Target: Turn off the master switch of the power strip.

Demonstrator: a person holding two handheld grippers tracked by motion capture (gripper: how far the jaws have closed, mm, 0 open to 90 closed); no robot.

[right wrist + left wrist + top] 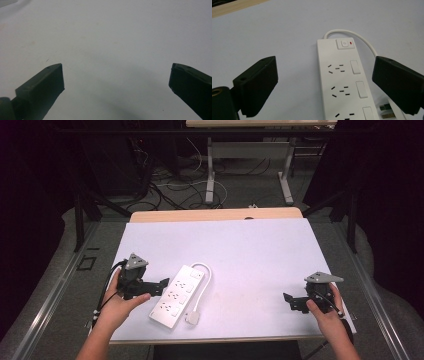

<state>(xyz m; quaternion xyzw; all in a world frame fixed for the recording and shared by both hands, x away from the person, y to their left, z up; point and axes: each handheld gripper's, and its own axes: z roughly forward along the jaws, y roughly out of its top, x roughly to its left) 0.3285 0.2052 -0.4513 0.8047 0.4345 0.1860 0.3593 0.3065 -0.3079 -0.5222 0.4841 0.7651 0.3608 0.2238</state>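
A white power strip (177, 295) lies slantwise on the white table top (250, 255), with its short cable (206, 277) looped round to a plug (192, 318) at its near end. In the left gripper view the power strip (342, 82) shows a switch with a red light (345, 44), several sockets and the plug's pins (386, 111). My left gripper (161, 287) is open, just left of the strip and pointing at it, with nothing between its jaws. At the table's right side my right gripper (290, 302) is open over bare table (112, 50).
The table's far wooden edge (215, 214) and near edge (215, 339) bound the work surface. Beyond the table stand desk legs (210, 175) and loose cables (170, 190) on the floor. Grey floor runs along both sides.
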